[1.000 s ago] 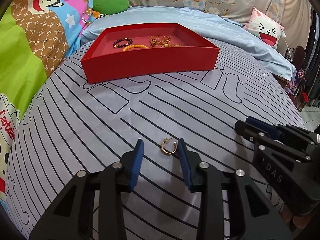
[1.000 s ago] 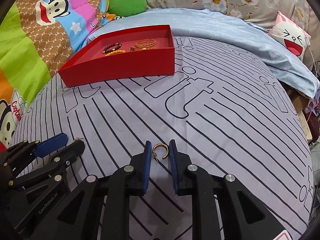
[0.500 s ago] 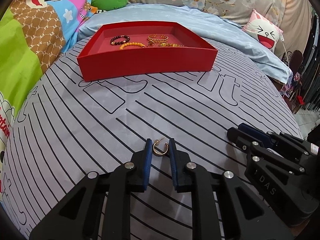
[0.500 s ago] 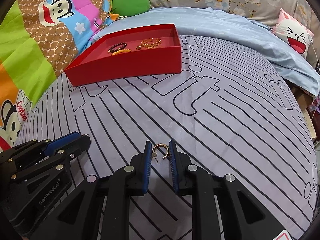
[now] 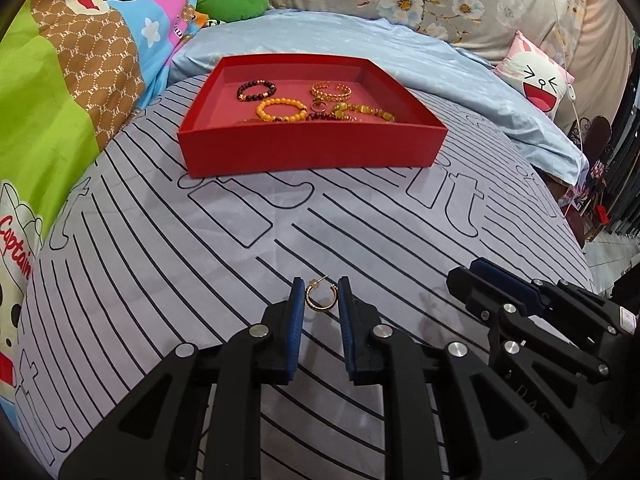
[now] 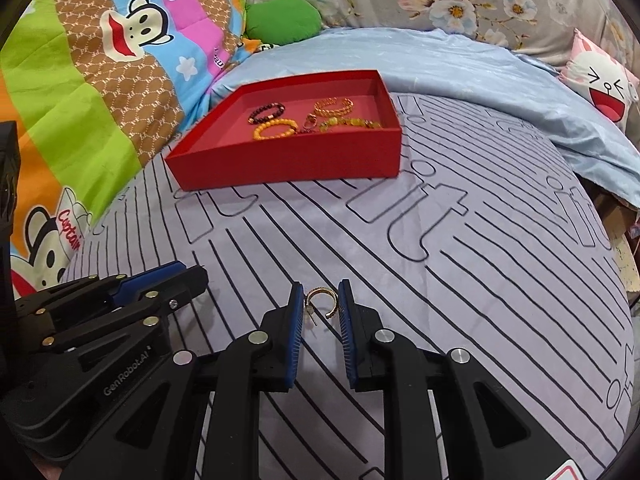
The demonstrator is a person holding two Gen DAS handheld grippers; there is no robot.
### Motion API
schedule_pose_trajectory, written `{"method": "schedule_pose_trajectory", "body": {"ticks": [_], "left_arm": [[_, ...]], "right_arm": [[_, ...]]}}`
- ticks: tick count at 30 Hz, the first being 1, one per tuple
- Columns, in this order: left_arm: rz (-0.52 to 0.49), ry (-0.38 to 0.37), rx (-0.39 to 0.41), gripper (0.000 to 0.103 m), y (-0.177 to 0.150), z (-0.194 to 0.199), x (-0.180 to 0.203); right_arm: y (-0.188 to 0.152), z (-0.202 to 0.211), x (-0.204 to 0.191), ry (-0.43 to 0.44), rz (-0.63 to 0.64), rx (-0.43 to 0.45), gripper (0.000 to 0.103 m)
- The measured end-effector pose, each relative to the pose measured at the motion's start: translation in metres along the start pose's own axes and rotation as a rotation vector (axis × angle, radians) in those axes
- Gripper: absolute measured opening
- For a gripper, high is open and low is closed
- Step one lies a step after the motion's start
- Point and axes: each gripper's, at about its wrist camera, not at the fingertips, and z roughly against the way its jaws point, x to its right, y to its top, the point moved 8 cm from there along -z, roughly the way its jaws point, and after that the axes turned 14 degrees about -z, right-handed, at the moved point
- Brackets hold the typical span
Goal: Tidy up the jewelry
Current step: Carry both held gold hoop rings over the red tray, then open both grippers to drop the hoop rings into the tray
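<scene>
1. while both tongs sit low over the striped bedsheet (image 5: 168, 264), each one pinches a small gold hoop earring between its blue pads.
2. the left tongs (image 5: 319, 300) are nearly closed, pads touching the sides of one earring (image 5: 319, 299), its post pointing up and away.
3. the right tongs (image 6: 320, 300) are likewise narrowed onto the other earring (image 6: 322, 303), an open hoop with its post hanging down on the left.
4. further back on the bed, the red tray (image 5: 308, 152) holds a dark bead bracelet (image 5: 256, 90), an orange bead bracelet (image 5: 280, 109), a gold bangle (image 5: 331, 91) and other pieces.
5. a green cushion (image 6: 283, 20) lies behind the tray.
</scene>
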Motion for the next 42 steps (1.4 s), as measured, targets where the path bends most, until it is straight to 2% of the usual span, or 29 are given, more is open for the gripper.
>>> {"method": "schedule_pose_trajectory", "body": {"ticks": [8, 14, 20, 29, 34, 42], "left_arm": [[0.011, 0.008, 0.023, 0.016, 0.017, 0.007, -0.009], [0.017, 0.006, 0.044, 0.017, 0.033, 0.01, -0.016], [0.001, 0.028, 0.095, 0.017, 0.068, 0.016, -0.027], [-0.011, 0.067, 0.155, 0.017, 0.137, 0.009, -0.05], [0.001, 0.061, 0.165, 0.017, 0.169, -0.005, -0.063], [-0.02, 0.088, 0.161, 0.017, 0.203, -0.032, -0.073]], "right_arm": [[0.013, 0.004, -0.016, 0.024, 0.022, 0.022, 0.017], [0.034, 0.008, -0.026, 0.043, 0.029, 0.048, 0.017], [0.066, 0.008, -0.037, 0.072, 0.033, 0.079, 0.017], [0.134, -0.007, -0.052, 0.07, 0.062, 0.137, 0.017], [0.169, -0.022, -0.056, 0.061, 0.071, 0.161, 0.017], [0.203, -0.052, -0.053, 0.049, 0.059, 0.158, 0.017]]}}
